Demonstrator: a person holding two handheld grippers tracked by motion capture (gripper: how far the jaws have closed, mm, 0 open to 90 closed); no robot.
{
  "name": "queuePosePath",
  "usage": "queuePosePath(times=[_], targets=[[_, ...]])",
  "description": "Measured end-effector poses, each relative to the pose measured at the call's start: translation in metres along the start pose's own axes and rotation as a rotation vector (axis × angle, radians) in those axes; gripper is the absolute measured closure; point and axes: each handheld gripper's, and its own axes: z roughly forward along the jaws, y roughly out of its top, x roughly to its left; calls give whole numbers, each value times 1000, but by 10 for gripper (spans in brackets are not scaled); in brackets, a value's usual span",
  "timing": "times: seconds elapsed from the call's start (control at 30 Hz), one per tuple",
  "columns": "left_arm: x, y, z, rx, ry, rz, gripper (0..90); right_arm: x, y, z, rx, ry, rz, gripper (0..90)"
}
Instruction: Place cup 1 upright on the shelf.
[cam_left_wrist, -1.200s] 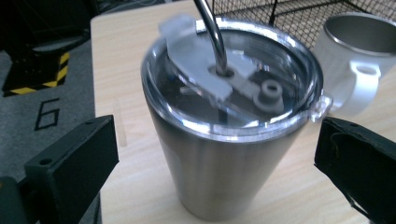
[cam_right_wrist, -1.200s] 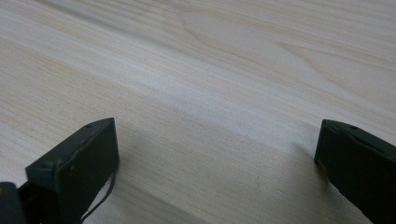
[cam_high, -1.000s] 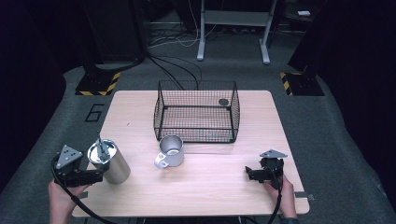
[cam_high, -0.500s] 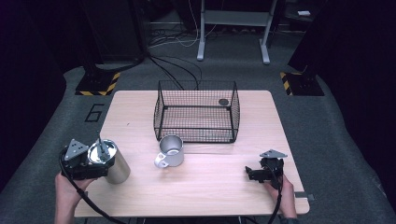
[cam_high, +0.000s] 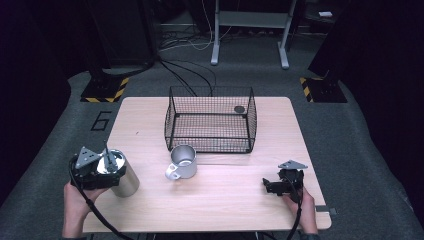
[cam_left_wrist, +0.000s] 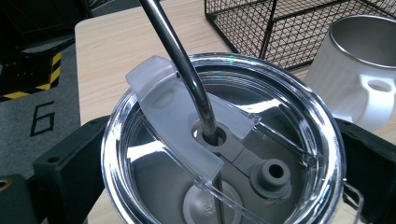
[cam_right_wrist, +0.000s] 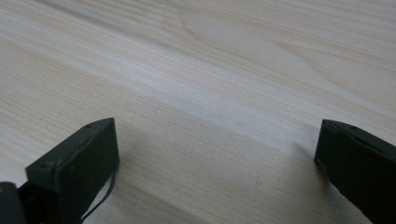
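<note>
- The person's left hand (cam_high: 75, 205) comes in at the near left edge of the wooden table (cam_high: 215, 210) and holds the left gripper (cam_high: 95, 172), with its cable looping down past the table edge.
- The left gripper sits at the top of a steel tumbler (cam_high: 120, 175) standing upright at the table's near left. In the left gripper view its black jaws stand on either side of the tumbler's rim, spread about as wide as the tumbler; whether they press on it I cannot tell.
- The tumbler carries a clear plastic lid (cam_left_wrist: 224, 140) with a sliding tab, and a bent metal straw (cam_left_wrist: 182, 60) rises through the lid's hole, leaning away from the camera.
- The person's right hand (cam_high: 302, 207) holds the right gripper (cam_high: 280, 185) low over the near right part of the table, a grey three-cornered plate on top of it. In the right gripper view its jaws are spread wide apart over bare wood grain, with nothing between them.
- Near the middle of the table, well apart from both grippers, a metal mug (cam_high: 182, 161) stands upright and open, its handle turned toward the near left.
- Just behind the mug sits a black wire basket (cam_high: 210, 122), with a small dark round object (cam_high: 239, 109) lying in its far right corner.
- Beyond the table lies grey carpet with a painted figure 6 (cam_high: 101, 120), yellow-and-black striped floor markers (cam_high: 107, 90), loose cables and the legs of a stand (cam_high: 250, 35).
</note>
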Motion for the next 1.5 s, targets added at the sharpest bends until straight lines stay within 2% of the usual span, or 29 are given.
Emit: queuePosePath(times=[0.1, 0.5, 0.7, 1.17, 1.5], targets=[[-2, 0, 1, 3, 16, 3, 27, 0, 0, 0, 0, 0, -1, 0], [0, 0, 0, -21, -12, -1, 39, 0, 0, 0, -1, 1, -2, 0], [-2, 4, 0, -6, 1, 33, 41, 0, 0, 0, -1, 1, -1, 0], [-5, 13, -3, -29, -22, 40, 41, 0, 0, 0, -1, 2, -2, 0], [-6, 23, -6, -35, -32, 60, 41, 0, 0, 0, 0, 2, -2, 0]])
